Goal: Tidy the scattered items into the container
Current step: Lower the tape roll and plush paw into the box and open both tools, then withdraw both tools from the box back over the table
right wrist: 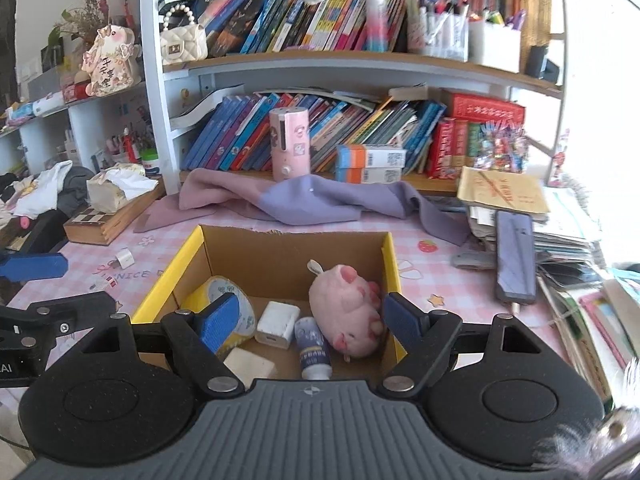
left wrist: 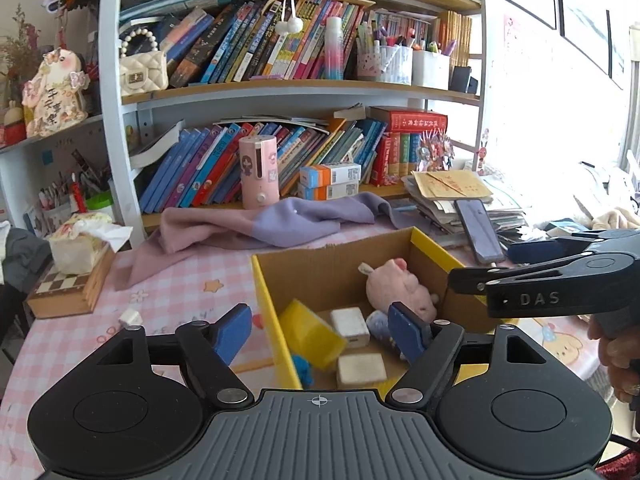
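A cardboard box with yellow edges [left wrist: 264,292] [right wrist: 292,256] sits on the pink checked table. Inside lie a pink plush pig [left wrist: 396,284] [right wrist: 348,308], a yellow tape roll [left wrist: 310,332] [right wrist: 224,292], a white charger [left wrist: 350,326] [right wrist: 278,324], a white block [left wrist: 360,368] [right wrist: 248,362] and a small bottle [right wrist: 314,348]. A small white plug [left wrist: 130,317] [right wrist: 125,258] lies on the table left of the box. My left gripper [left wrist: 322,332] is open and empty over the box's near left wall. My right gripper [right wrist: 312,320] is open and empty over the box's near edge.
A purple cloth [left wrist: 260,224] [right wrist: 304,200] lies behind the box. A phone [left wrist: 478,232] [right wrist: 515,264] rests on a paper stack at right. A tissue pack on a wooden chess box [left wrist: 72,276] [right wrist: 108,212] stands at left. Bookshelves fill the back.
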Demonstrator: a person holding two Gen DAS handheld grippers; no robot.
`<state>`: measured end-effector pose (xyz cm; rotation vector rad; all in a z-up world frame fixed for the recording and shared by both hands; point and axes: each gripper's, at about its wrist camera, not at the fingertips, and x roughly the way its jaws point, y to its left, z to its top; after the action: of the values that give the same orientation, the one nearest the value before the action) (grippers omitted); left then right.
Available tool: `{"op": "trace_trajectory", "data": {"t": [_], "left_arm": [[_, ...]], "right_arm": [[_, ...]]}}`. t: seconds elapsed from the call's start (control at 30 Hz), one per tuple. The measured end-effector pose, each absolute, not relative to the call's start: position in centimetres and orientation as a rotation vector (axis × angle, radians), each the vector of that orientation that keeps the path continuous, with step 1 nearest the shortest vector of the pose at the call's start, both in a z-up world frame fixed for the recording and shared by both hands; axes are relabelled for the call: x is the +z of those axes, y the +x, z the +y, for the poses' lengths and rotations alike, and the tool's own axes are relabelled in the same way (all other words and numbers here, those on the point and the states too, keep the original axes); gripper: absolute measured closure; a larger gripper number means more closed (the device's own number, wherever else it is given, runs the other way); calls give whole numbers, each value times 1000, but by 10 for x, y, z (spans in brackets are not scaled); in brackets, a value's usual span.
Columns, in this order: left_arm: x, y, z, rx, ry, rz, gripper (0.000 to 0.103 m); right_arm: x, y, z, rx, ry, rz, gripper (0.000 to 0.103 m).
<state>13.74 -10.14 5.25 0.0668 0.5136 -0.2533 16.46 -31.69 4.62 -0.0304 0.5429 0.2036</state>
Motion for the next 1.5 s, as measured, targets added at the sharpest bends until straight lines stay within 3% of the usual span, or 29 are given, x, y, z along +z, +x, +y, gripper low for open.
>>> {"op": "trace_trajectory", "data": {"t": [0.8,1.5], "left_arm": [[22,26,-12,-314,52,606,21],[-1,-11,63,-129,24,745,10]], "right_arm": [[16,8,-229,56,-45,619,21],[-5,-9,-135,241,-113,756,17]]}}
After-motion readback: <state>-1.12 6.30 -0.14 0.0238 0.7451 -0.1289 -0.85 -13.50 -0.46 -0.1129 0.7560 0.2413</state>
